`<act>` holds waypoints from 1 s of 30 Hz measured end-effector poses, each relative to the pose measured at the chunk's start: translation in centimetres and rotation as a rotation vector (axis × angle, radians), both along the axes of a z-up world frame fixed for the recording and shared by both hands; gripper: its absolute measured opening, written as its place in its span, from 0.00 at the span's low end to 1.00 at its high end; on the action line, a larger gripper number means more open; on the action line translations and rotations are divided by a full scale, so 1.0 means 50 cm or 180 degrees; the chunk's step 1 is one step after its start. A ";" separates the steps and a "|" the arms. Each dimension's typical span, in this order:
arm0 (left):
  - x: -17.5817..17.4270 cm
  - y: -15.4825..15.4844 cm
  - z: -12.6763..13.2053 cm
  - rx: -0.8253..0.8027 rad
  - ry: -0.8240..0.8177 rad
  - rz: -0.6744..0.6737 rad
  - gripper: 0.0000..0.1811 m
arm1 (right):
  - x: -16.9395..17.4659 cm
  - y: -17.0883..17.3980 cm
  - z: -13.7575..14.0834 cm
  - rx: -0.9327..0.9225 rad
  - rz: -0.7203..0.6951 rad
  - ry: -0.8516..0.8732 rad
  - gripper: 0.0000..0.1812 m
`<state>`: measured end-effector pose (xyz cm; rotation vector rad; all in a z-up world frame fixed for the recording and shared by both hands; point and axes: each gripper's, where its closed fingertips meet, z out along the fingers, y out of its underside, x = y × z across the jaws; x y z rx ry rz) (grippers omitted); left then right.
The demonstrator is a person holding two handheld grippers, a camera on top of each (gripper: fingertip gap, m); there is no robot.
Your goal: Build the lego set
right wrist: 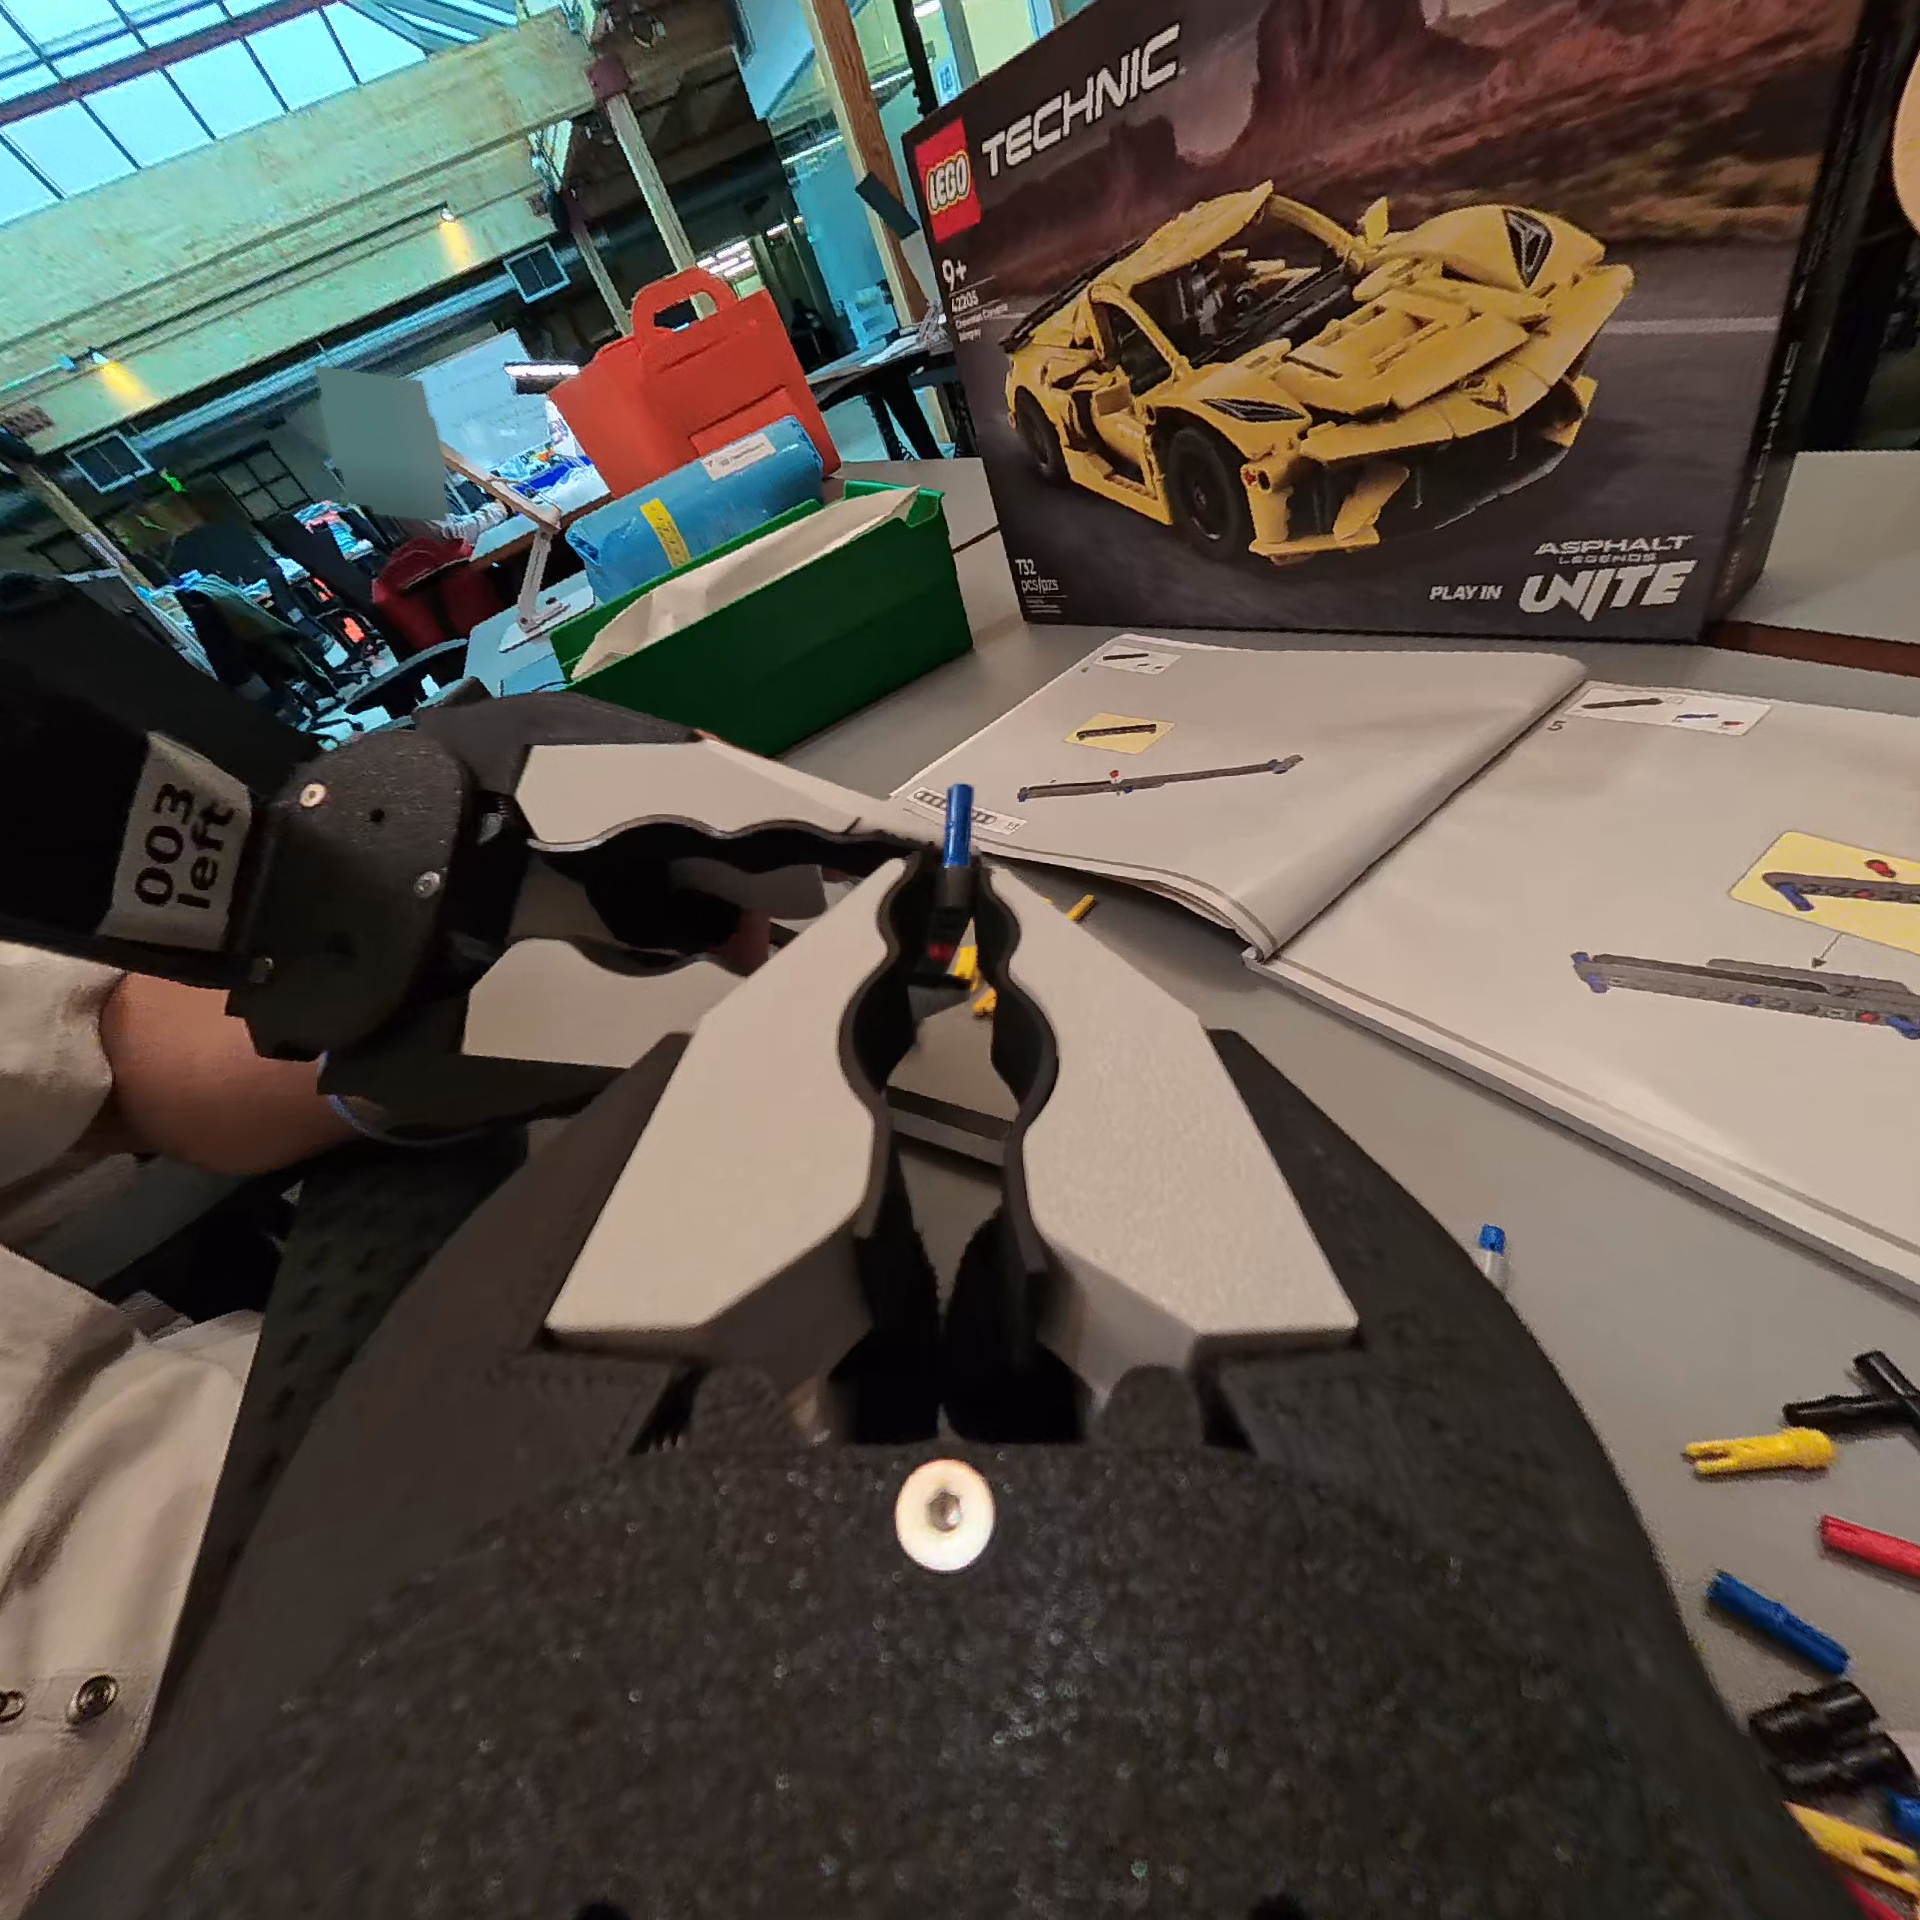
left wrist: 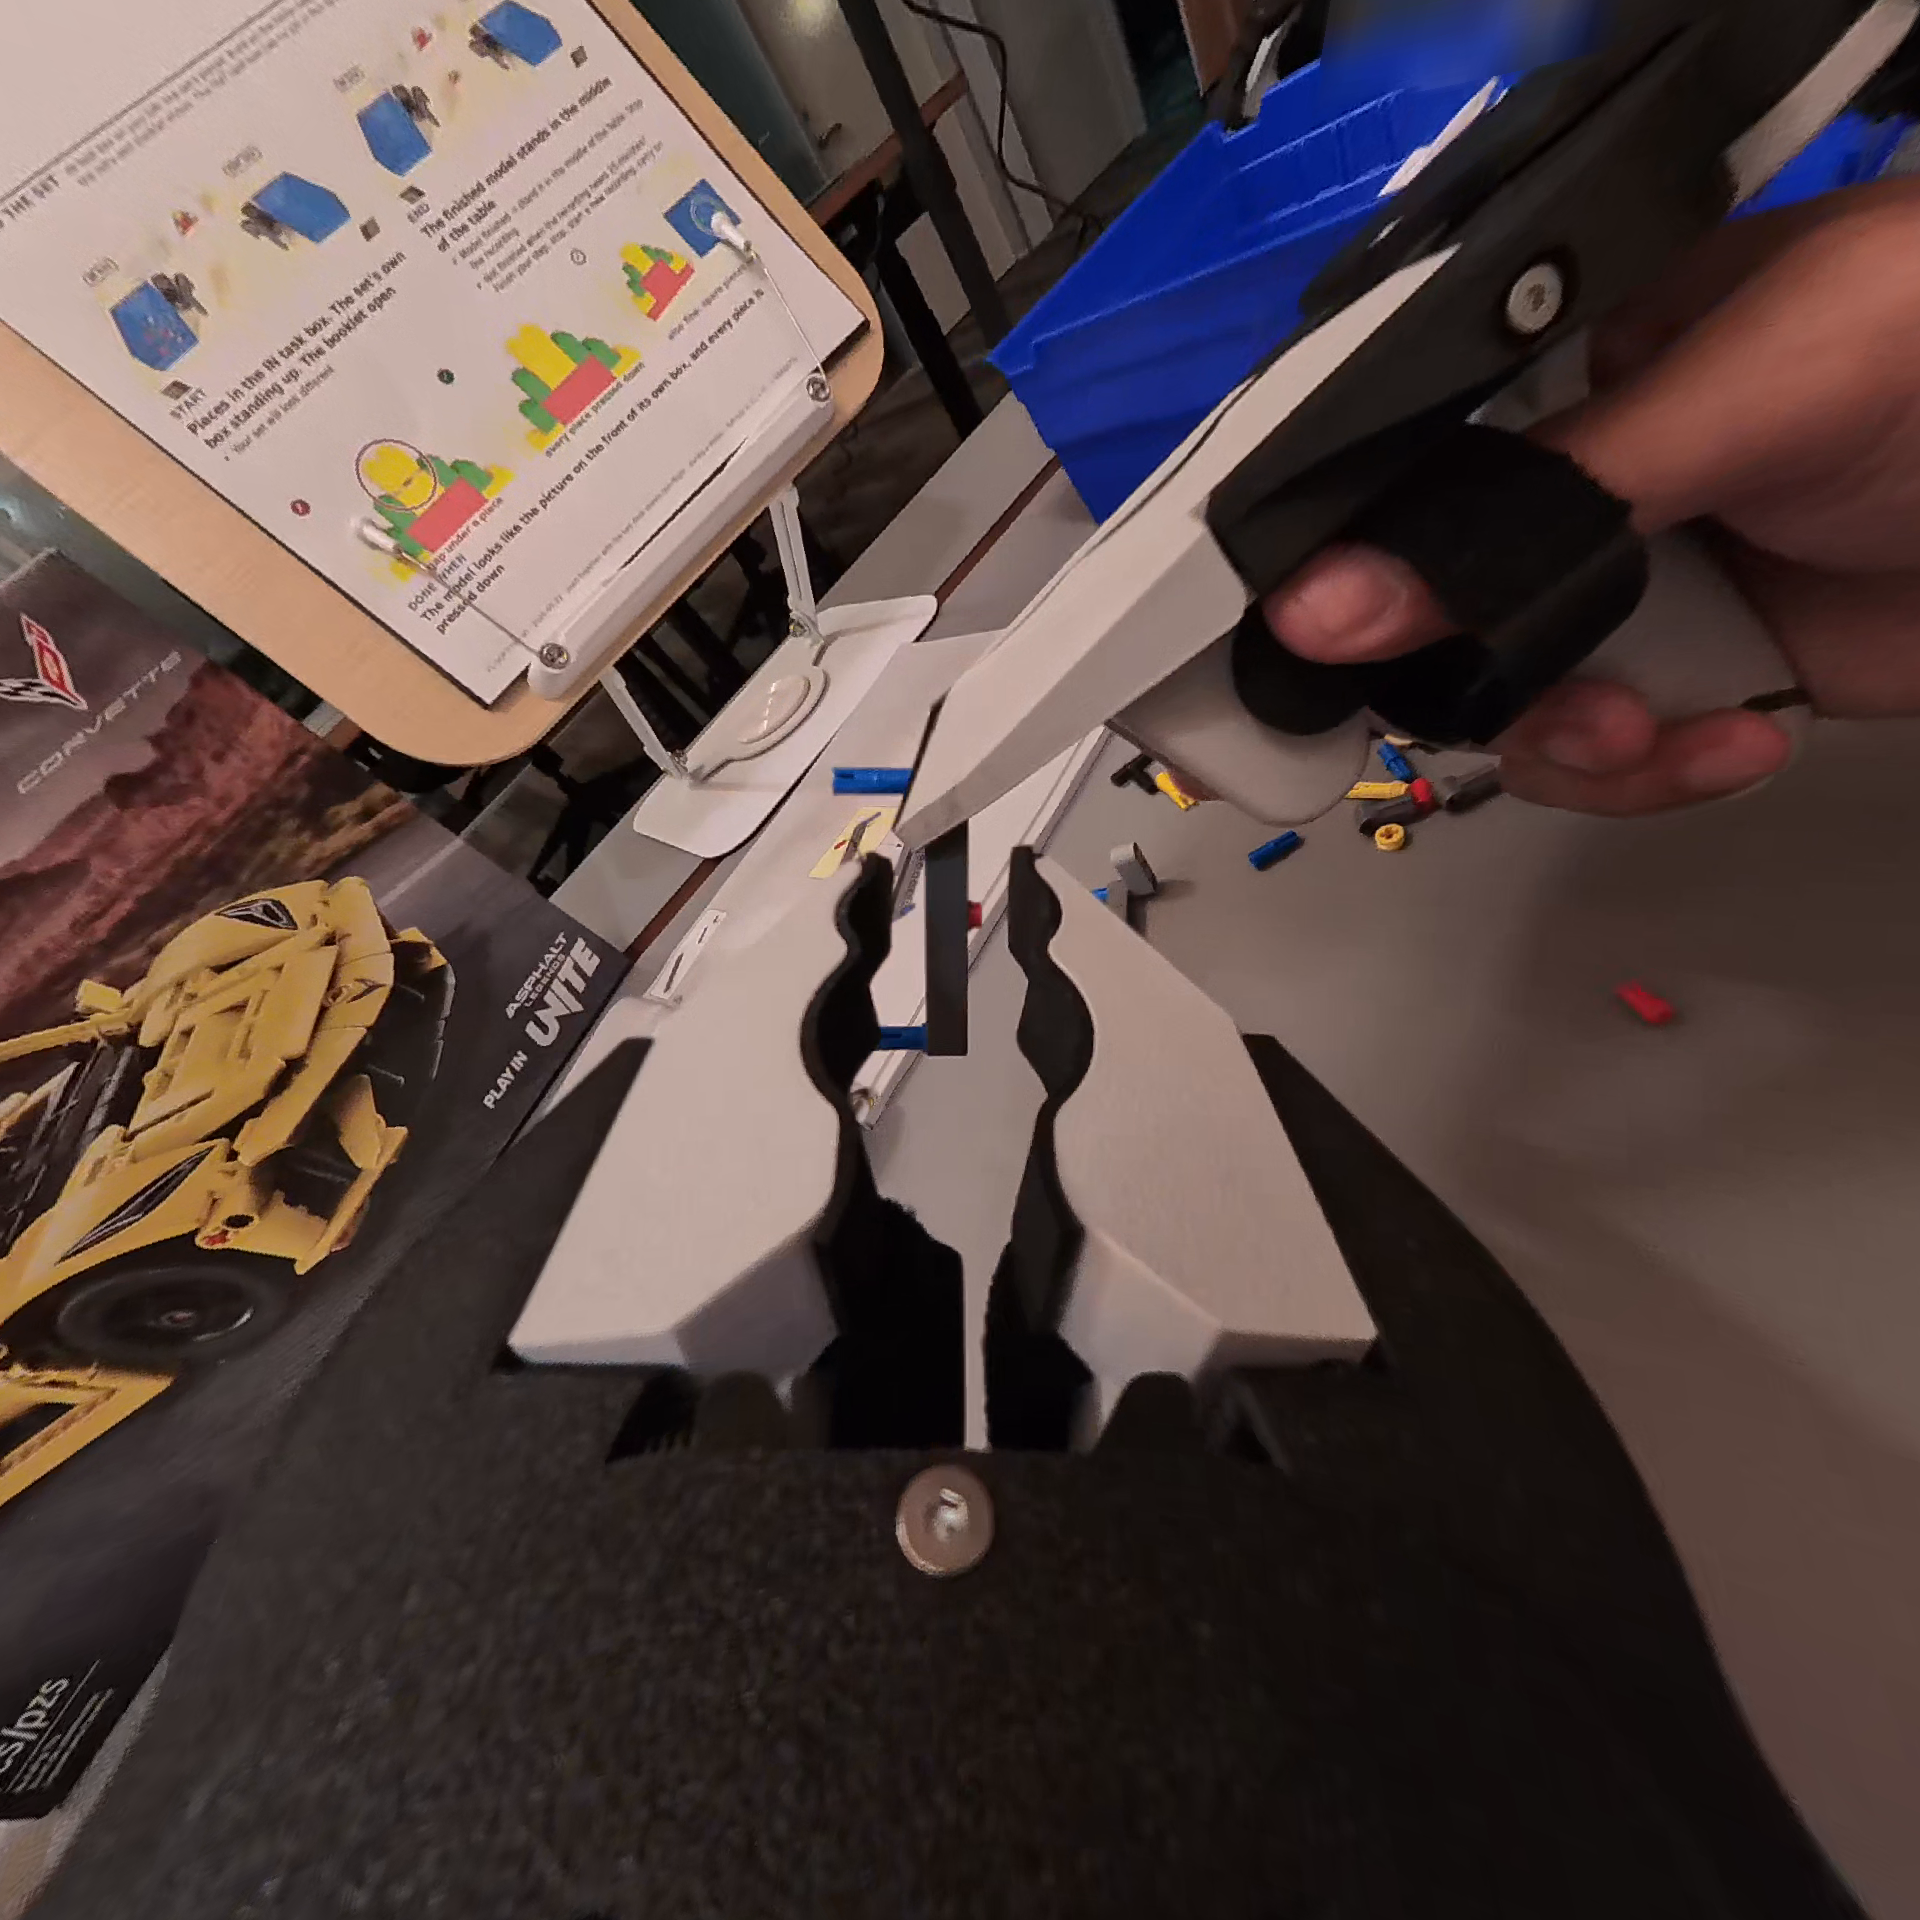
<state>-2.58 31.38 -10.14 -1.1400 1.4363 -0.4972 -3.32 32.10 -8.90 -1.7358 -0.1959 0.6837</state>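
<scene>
The left gripper points over the grey table, its jaws parted around a black beam without clearly touching it. A blue pin sticks out of the beam's near end toward the left finger. The right gripper, held by a hand, pinches the beam's far end (contact is hidden by its tip). Loose pieces lie at the table's right. A blue bin sits at the far edge, the set's box at the left edge.
</scene>
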 end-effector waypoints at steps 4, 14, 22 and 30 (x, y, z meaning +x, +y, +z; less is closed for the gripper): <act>-0.003 0.008 -0.003 0.0060 0.0040 0.0045 0.06 | 0.001 0.000 0.003 0.0018 0.0002 0.0014 0.04; -0.005 0.002 -0.002 0.0137 0.0052 -0.0027 0.05 | -0.002 -0.004 0.006 -0.0030 0.0106 0.0256 0.04; -0.009 -0.017 -0.005 -0.0456 0.0003 -0.0408 0.09 | -0.004 -0.010 0.006 0.0012 0.0195 0.0202 0.04; -0.062 -0.039 0.056 -0.2745 -0.0232 -0.1695 0.20 | -0.005 -0.044 0.073 0.0445 0.0545 0.0717 0.03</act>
